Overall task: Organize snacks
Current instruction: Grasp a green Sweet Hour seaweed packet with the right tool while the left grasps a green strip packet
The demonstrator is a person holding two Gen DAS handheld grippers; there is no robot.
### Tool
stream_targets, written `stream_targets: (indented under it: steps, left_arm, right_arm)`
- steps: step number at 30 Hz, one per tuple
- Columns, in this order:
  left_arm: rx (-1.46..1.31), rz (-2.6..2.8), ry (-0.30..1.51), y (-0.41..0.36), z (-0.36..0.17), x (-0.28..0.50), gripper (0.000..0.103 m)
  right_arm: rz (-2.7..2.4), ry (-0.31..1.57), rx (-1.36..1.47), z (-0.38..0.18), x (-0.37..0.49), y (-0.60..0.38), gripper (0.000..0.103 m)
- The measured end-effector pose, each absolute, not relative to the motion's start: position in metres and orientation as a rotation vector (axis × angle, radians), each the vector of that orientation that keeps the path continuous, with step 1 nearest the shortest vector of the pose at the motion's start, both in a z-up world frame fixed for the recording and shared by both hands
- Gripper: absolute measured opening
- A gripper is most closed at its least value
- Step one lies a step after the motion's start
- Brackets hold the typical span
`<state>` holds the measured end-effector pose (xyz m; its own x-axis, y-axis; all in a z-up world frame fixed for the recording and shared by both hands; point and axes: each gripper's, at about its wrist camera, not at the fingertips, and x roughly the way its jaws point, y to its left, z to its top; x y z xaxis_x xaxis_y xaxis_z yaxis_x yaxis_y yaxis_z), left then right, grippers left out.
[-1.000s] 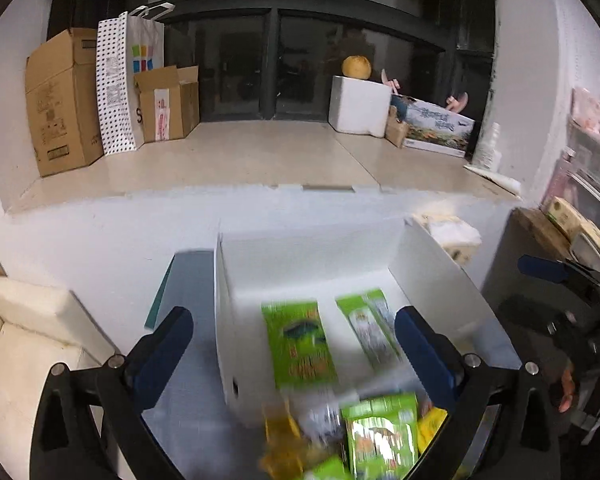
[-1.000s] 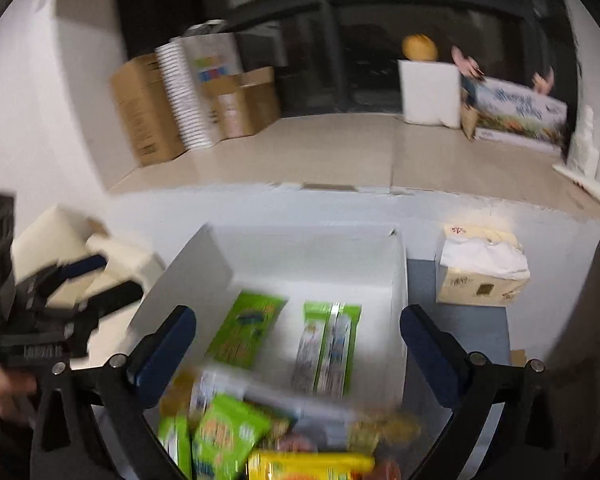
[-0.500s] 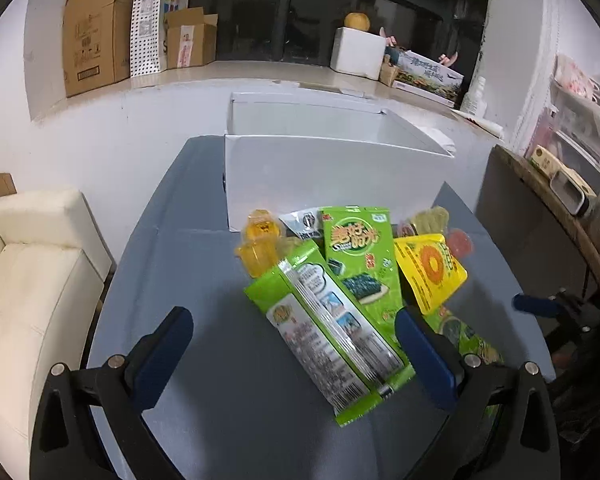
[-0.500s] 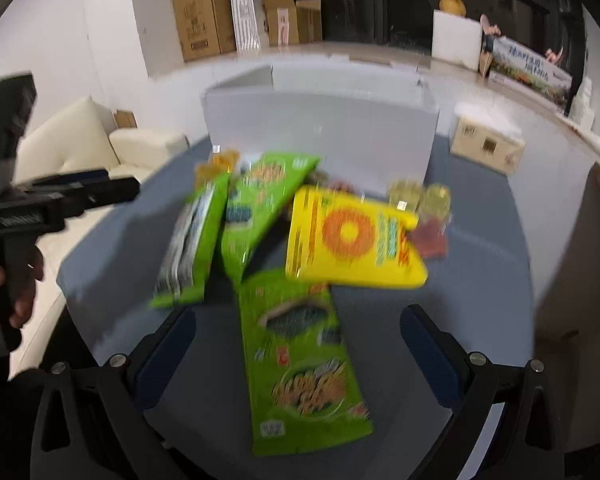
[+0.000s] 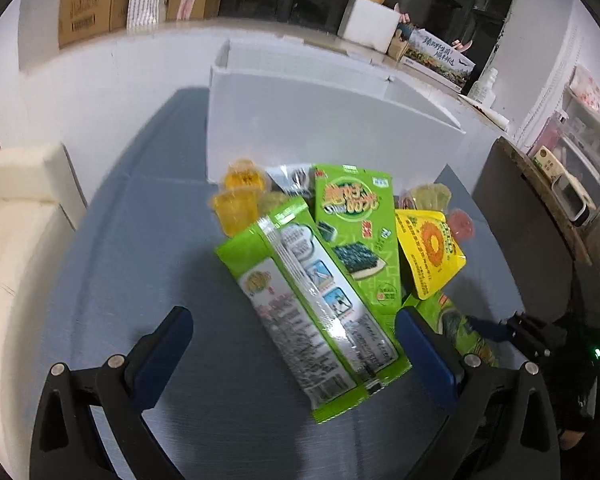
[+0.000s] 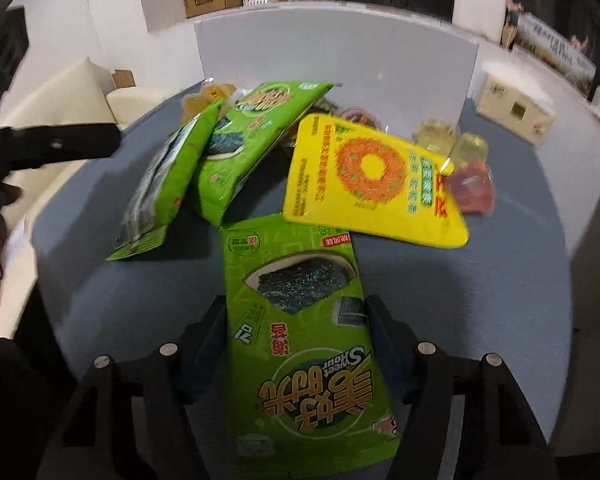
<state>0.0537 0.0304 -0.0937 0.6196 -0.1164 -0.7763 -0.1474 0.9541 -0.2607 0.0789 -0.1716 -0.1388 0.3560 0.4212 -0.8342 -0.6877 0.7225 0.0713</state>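
My right hand-held gripper (image 6: 296, 320) has its fingers closed in against both sides of a green seaweed pack (image 6: 300, 344) lying flat on the blue desk (image 6: 480, 300), so I judge I am at the grasp of one snack. My left hand-held gripper (image 5: 294, 340) hangs wide open and empty over a long green pack (image 5: 312, 312) in the pile. Beyond lie a yellow pack (image 6: 376, 184) and jelly cups (image 5: 240, 200), then the white box (image 5: 320, 132); next I should lift and carry my pack there.
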Motion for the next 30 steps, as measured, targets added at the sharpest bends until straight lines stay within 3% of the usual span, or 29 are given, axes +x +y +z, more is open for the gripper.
stream_targets:
  steps: [13,16,17,24,30]
  left_arm:
    - [-0.443,0.048,0.976,0.024,-0.123,0.094,0.102]
    - [-0.443,0.068,0.974,0.022,-0.131,0.095,0.080]
    - [-0.424,0.066,0.970,0.021,-0.131,0.094,0.078]
    - [-0.411,0.016,0.882,0.025,-0.116,0.077,0.075]
    - [-0.313,-0.011,0.745,0.026,-0.063,0.070,0.075]
  right_arm:
    - [0.796,0.933,-0.252,-0.116,0.024,-0.193,0.069]
    - [0.785,0.926,-0.227,-0.114,0.024,-0.200,0.069]
    - [0.781,0.926,-0.223,-0.113,0.025,-0.202,0.069]
    - [0.775,0.899,-0.196,-0.102,0.024,-0.210,0.069]
    - [0.757,0.841,-0.144,-0.078,0.036,-0.215,0.069]
